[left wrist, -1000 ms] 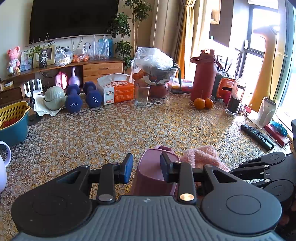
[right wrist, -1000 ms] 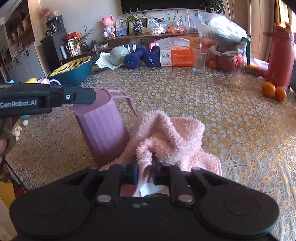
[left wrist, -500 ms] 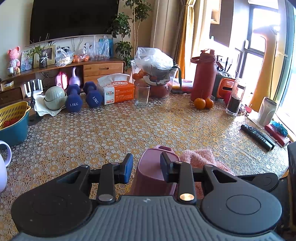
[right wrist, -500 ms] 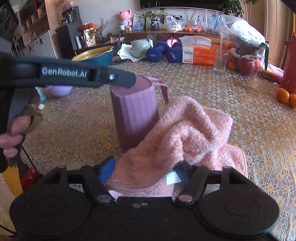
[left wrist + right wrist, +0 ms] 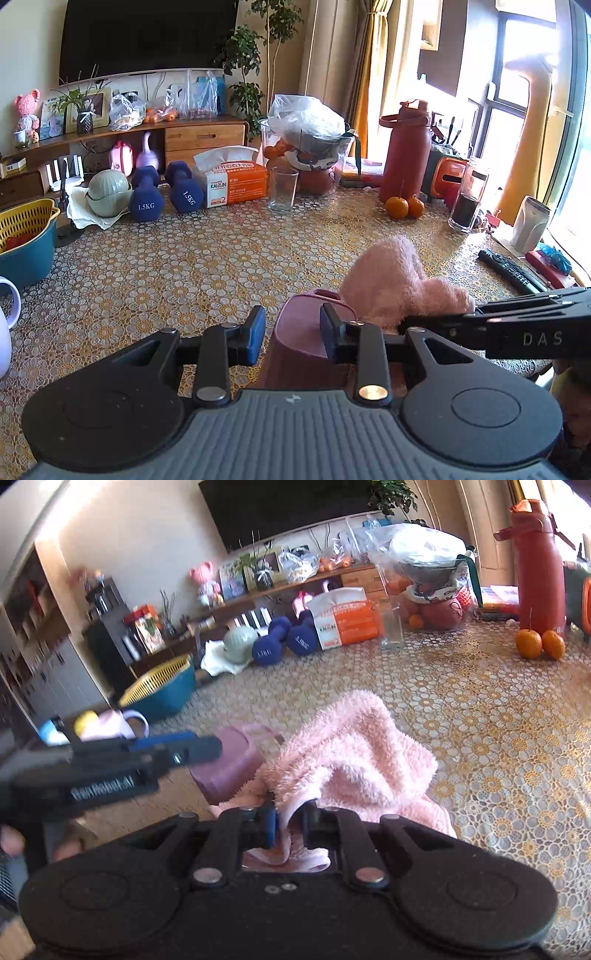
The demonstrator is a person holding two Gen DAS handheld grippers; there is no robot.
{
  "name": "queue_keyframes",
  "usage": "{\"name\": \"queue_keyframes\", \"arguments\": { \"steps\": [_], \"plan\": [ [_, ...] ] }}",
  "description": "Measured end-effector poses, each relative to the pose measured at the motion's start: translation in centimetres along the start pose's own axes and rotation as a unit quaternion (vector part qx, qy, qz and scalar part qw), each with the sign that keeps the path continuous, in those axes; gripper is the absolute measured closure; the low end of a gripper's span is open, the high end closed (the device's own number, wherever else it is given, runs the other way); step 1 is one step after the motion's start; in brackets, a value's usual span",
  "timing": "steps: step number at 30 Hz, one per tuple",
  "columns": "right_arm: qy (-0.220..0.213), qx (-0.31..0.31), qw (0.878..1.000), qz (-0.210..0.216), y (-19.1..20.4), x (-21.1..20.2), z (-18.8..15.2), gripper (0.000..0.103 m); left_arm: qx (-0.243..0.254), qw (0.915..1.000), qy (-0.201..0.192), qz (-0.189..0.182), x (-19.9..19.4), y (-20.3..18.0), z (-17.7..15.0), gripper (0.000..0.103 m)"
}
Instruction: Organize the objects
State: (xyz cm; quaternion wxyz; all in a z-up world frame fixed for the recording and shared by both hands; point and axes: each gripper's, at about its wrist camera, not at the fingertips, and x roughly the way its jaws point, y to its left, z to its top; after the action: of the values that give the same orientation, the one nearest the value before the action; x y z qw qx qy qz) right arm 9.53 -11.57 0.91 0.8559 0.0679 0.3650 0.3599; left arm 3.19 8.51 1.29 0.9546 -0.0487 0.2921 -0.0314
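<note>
A mauve plastic pitcher (image 5: 306, 343) stands on the patterned table just in front of my left gripper (image 5: 291, 330), whose jaws are open on either side of its near wall without gripping it. It also shows in the right wrist view (image 5: 231, 764). My right gripper (image 5: 290, 823) is shut on a fluffy pink towel (image 5: 354, 753) and holds it lifted beside the pitcher. In the left wrist view the towel (image 5: 395, 284) hangs bunched above the pitcher's right rim, with the right gripper reaching in from the right.
At the back stand two blue dumbbells (image 5: 162, 192), a tissue box (image 5: 232, 181), a glass (image 5: 282, 188), a red flask (image 5: 406, 147) and two oranges (image 5: 404, 206). A teal and yellow basket (image 5: 26, 236) is at the left, a remote (image 5: 513, 269) at the right edge.
My right gripper opened, then shut again on the towel and raised it off the table up beside the pitcher's rim. My left gripper stayed still around the pitcher.
</note>
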Motion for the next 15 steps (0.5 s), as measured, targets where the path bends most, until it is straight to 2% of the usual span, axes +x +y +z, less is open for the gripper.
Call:
{"name": "queue_keyframes", "arguments": {
  "steps": [3, 9, 12, 15],
  "plan": [
    [-0.003, 0.006, 1.0, 0.014, 0.1, 0.3, 0.8, 0.091, 0.0, 1.0, 0.0, 0.0, 0.0, 0.0, 0.0, 0.072],
    [0.015, -0.011, 1.0, 0.004, 0.8, 2.9, 0.4, 0.091, 0.003, 1.0, 0.002, -0.002, 0.1, -0.2, -0.1, 0.072],
    [0.038, -0.01, 0.999, -0.002, 0.2, 3.8, -0.2, 0.091, 0.007, 1.0, 0.002, -0.002, 0.1, -0.3, 0.0, 0.072],
    [0.063, -0.037, 0.997, -0.02, 0.3, 4.9, -1.5, 0.091, 0.007, 1.0, 0.003, -0.002, 0.0, -0.3, 0.0, 0.072]
  ]
}}
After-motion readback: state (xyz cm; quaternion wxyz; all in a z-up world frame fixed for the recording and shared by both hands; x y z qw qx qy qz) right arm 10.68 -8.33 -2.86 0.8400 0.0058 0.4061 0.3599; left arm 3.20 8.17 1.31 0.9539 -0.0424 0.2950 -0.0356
